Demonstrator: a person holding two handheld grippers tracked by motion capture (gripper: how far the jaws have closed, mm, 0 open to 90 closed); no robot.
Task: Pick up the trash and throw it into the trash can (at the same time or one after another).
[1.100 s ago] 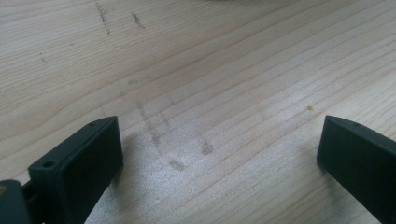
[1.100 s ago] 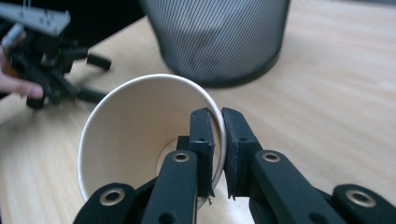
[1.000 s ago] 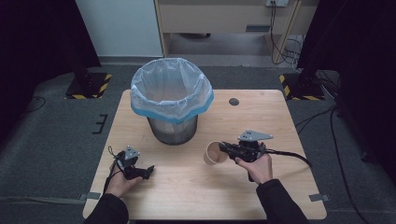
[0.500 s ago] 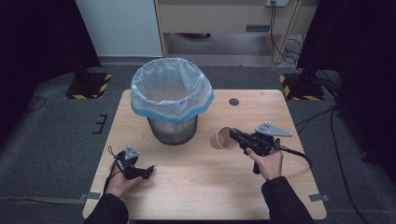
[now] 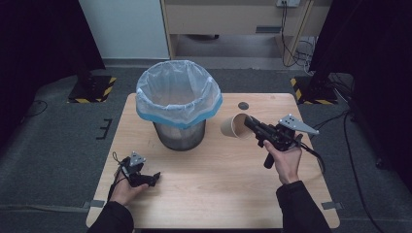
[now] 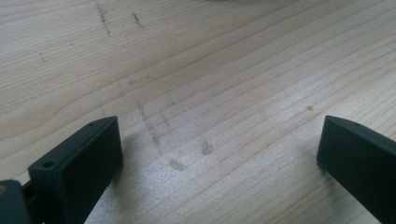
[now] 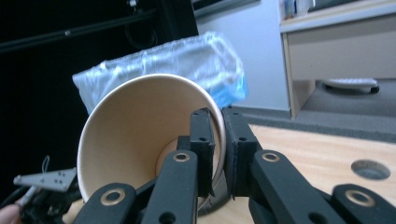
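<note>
Right gripper [image 5: 245, 122], held in the right hand [image 5: 285, 160] over the right half of the table [image 5: 214, 194], jaws clamped on the rim wall of a paper cup [image 5: 232, 126]: one jaw inside the mouth, the other outside, as seen in the right gripper view [image 7: 218, 154]. Cup [image 7: 140, 135] lifted clear of the table, tipped on its side, brown outside and pale inside, mouth turned toward the gripper's camera. Cup positioned just beside the right flank of the waste bin [image 5: 179, 104], near its rim but apart from it. Bin standing upright at the far centre of the table, dark mesh wall, lined with a translucent bag [image 7: 187, 65] with a blue edge folded over the rim. Left gripper [image 5: 148, 178], held in the left hand [image 5: 127, 189] low over the near left part of the table, jaws spread wide with nothing between them, bare wood grain [image 6: 219, 93] visible in the gap. Round cable hole [image 5: 243, 105] in the table top beyond the cup.
</note>
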